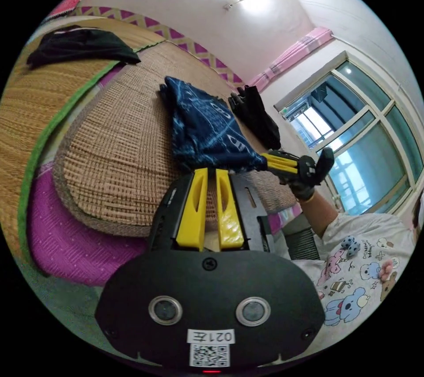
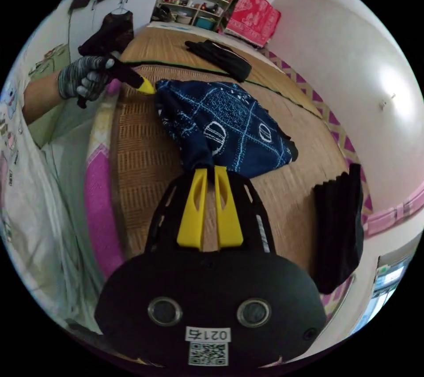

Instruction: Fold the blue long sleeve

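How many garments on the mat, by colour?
Blue patterned: 1, the blue long sleeve, pinched by the left tool and the right tool.
Black: 2, a folded black garment at the far end and a black garment near the mat's edge.
Total: 3

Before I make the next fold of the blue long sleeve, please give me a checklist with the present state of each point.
1. Left gripper pinches blue long sleeve: ok.
2. Right gripper pinches the cloth's other corner: ok.
3. Cloth between grippers taut and flat: not ok, it is bunched.
4. Woven mat bare beside the garment: ok.
5. Folded black garment apart from the blue one: ok.
6. Sleeves tucked inside: cannot tell.
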